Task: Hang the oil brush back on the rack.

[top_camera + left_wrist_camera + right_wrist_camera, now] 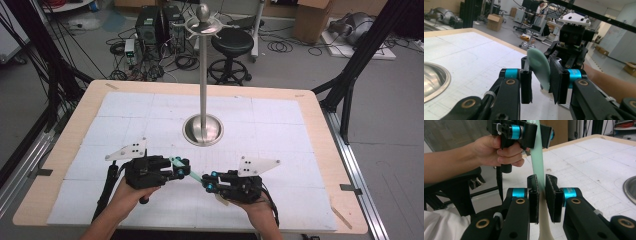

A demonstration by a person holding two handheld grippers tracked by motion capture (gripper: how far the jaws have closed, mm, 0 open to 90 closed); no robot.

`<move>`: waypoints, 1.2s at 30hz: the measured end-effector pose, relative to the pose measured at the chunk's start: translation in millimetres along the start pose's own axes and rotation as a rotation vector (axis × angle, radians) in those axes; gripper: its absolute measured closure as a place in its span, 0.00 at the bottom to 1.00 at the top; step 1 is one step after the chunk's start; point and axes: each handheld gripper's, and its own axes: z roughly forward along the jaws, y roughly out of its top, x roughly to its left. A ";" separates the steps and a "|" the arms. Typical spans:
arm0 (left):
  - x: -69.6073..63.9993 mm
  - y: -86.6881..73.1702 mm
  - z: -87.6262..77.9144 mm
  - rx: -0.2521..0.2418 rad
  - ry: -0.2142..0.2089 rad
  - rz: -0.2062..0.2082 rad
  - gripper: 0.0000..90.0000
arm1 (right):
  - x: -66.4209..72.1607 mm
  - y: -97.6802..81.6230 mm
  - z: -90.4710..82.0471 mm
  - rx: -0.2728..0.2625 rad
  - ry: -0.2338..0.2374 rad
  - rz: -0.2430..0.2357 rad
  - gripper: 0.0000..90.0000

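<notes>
On the left side, my left hand (131,196) holds the left hand-held gripper (184,168) low over the white tabletop (125,112). Between its jaws is the broad, pale green end of a spoon (539,67). In the left hand-held gripper view the green blade stands in the gap between the two black pads, and I cannot tell for sure if both pads already press on it; a narrow gap seems to be there on one side. No other thing is between these jaws.

The spoon goes from there as a thin bar (192,174) across to my other side, lifted a little above the tabletop, just in front of the round base of the metal stand (203,129). The pole of the stand rises straight up to a ring of hooks at its top.

On the right side, my right hand (257,209) holds the right hand-held gripper (206,182), and it is clenched on the handle of the spoon. In the right hand-held gripper view the handle passes upright between the two pads, green above them and cream-coloured below, and the pads squeeze it from both sides.
</notes>
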 end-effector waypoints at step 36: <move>-17.4 40.0 -7.9 0.039 -0.115 0.112 0.92 | 2.5 22.4 22.1 0.049 0.140 -0.024 0.70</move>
